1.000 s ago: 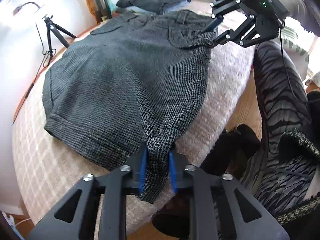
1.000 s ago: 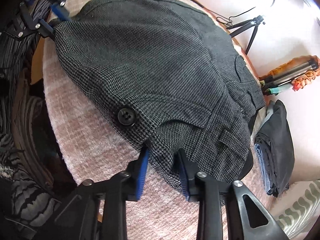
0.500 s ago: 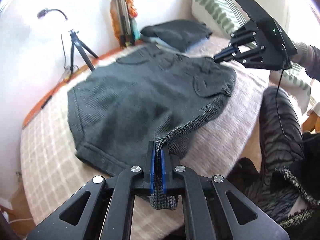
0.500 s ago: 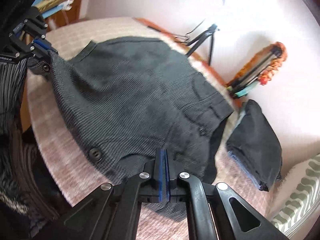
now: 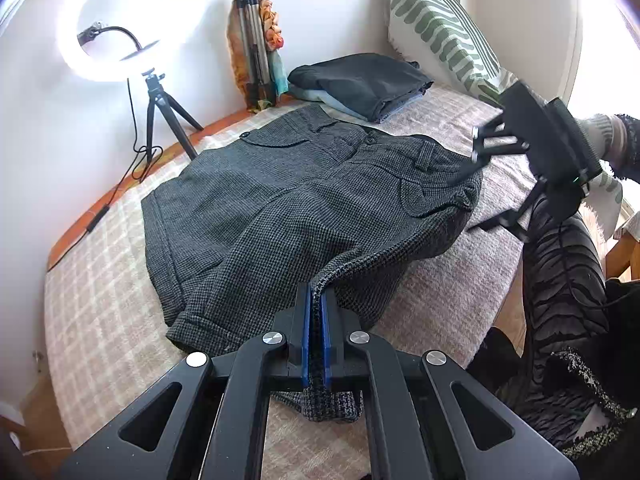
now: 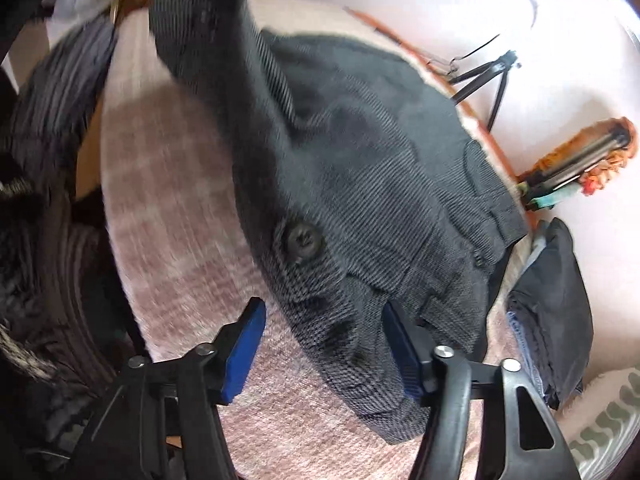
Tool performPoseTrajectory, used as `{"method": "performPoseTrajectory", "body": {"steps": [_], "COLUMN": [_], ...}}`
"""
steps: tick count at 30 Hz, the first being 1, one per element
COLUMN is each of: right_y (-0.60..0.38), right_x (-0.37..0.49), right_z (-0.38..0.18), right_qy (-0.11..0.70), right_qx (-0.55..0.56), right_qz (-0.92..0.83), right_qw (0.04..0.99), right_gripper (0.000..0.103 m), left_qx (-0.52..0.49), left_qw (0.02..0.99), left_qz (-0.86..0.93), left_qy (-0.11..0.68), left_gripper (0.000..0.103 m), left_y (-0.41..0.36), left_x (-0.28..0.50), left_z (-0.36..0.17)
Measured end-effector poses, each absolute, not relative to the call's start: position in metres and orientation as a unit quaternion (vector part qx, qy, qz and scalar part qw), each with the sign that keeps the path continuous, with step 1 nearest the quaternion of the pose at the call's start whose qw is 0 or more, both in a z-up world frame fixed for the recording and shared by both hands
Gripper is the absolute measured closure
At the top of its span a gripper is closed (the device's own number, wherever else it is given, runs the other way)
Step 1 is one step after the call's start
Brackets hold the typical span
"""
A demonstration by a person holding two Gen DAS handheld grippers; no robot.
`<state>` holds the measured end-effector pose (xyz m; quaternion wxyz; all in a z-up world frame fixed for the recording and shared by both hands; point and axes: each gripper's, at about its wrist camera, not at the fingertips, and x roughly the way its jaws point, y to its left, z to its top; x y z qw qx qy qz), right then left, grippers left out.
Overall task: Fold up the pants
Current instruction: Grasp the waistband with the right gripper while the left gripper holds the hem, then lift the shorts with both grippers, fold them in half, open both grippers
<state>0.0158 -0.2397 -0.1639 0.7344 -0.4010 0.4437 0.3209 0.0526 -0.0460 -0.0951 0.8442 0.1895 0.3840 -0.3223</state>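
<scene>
Dark grey houndstooth pants [image 5: 288,216] lie spread on the bed, waistband at the far side. My left gripper [image 5: 316,308] is shut on the near leg hem and lifts a ridge of cloth off the bed. My right gripper [image 6: 324,320] is open, its blue pads on either side of the waistband corner near a black button [image 6: 302,240]. The pants [image 6: 360,160] fill the right wrist view, blurred. The right gripper also shows in the left wrist view [image 5: 476,160] at the waistband's right end.
A pile of folded dark clothes [image 5: 360,80] lies at the bed's far end beside a green patterned pillow [image 5: 440,36]. A ring light on a tripod [image 5: 152,92] stands at the left. The person's zebra-patterned leg [image 5: 560,280] is at the right bed edge.
My right gripper has opened and let go of the waistband corner. My left gripper stays shut on the hem and holds it raised.
</scene>
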Motion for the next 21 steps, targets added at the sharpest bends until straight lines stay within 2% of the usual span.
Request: {"method": "performPoseTrajectory", "body": {"steps": [1, 3, 11, 21], "right_y": [-0.240, -0.242, -0.255, -0.231], "right_x": [0.018, 0.024, 0.069, 0.153], "right_z": [-0.168, -0.166, -0.089, -0.055], "right_qy": [0.447, 0.444, 0.381, 0.347], "right_qx": [-0.406, -0.400, -0.361, -0.371], "right_qz": [0.316, 0.309, 0.273, 0.234], "right_qw": [0.732, 0.740, 0.806, 0.829], "right_gripper": [0.086, 0.092, 0.096, 0.096], "left_qx": [0.189, 0.192, 0.195, 0.201], "left_qw": [0.845, 0.846, 0.868, 0.892], "left_qz": [-0.322, -0.319, -0.301, -0.263], "left_qy": [0.384, 0.382, 0.343, 0.309], "left_gripper": [0.100, 0.100, 0.100, 0.100], "left_y": [-0.045, -0.044, -0.036, -0.032], "left_x": [0.054, 0.054, 0.084, 0.161], "left_z": [-0.095, -0.093, -0.064, -0.038]}}
